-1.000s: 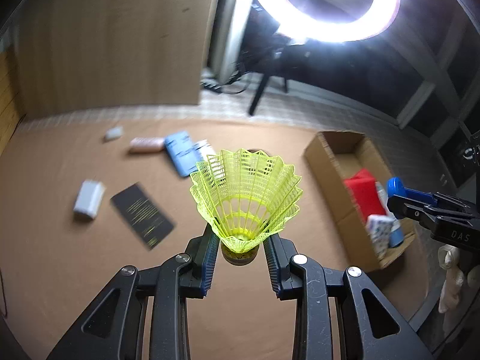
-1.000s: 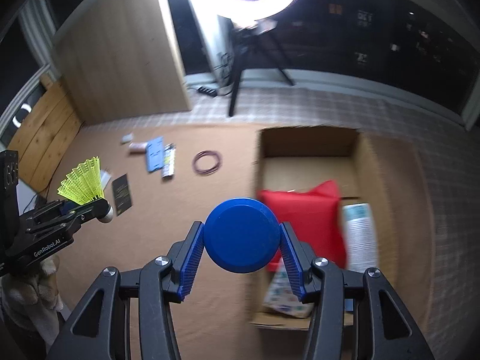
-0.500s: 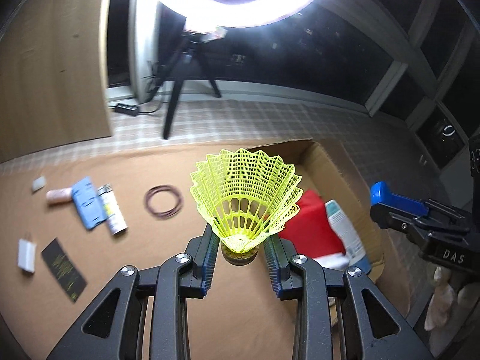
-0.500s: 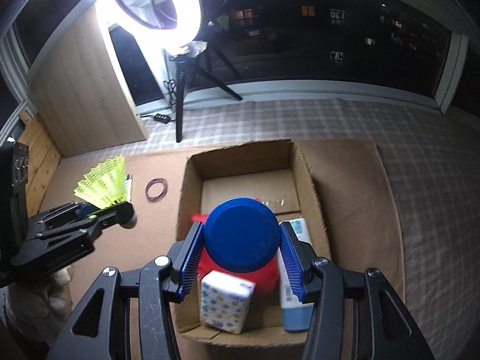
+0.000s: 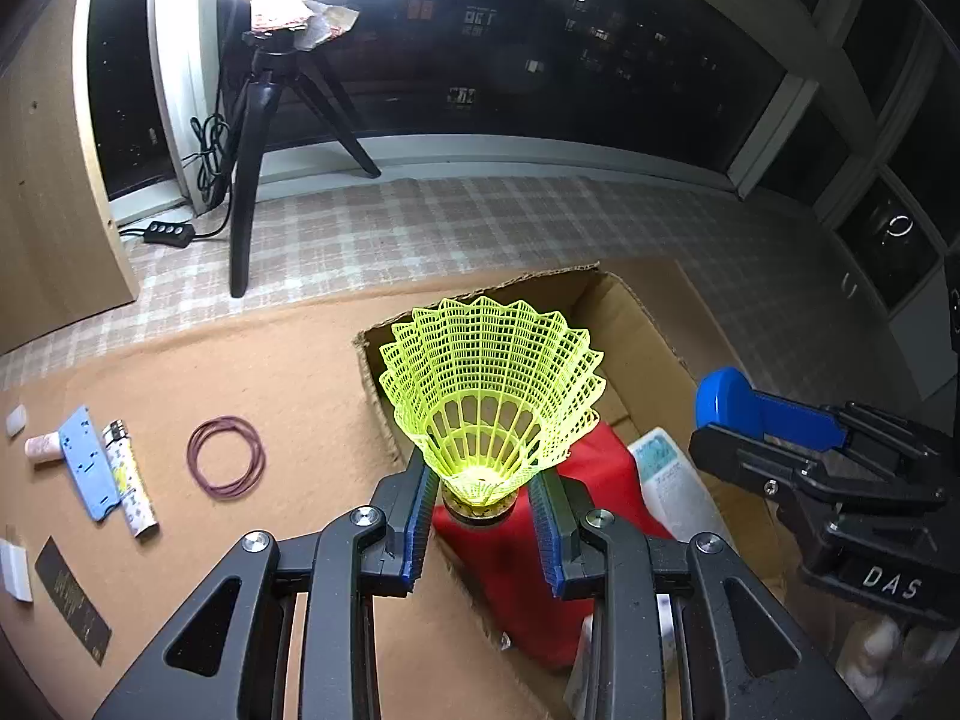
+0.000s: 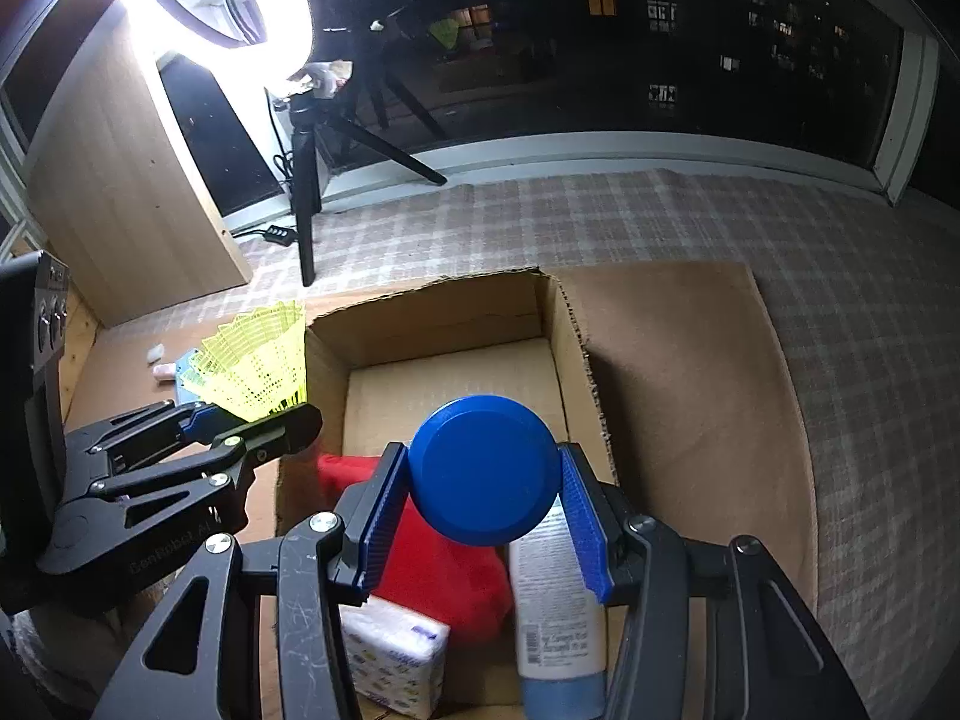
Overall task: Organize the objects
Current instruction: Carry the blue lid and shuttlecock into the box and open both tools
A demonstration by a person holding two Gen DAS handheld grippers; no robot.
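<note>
One open cardboard box point(image 6: 558, 324) holds three things: one red cloth item point(image 6: 444, 576), one white tube with a blue cap point(image 6: 555, 612) and one patterned tissue pack point(image 6: 396, 660). Above it, the right tongs point(image 6: 483, 510) grip one blue disc point(image 6: 483, 471); the left tongs point(image 5: 483, 525) clamp one yellow shuttlecock point(image 5: 492, 396) by its base. One rubber-band ring point(image 5: 225, 457) lies outside on the brown mat point(image 5: 282, 378).
</note>
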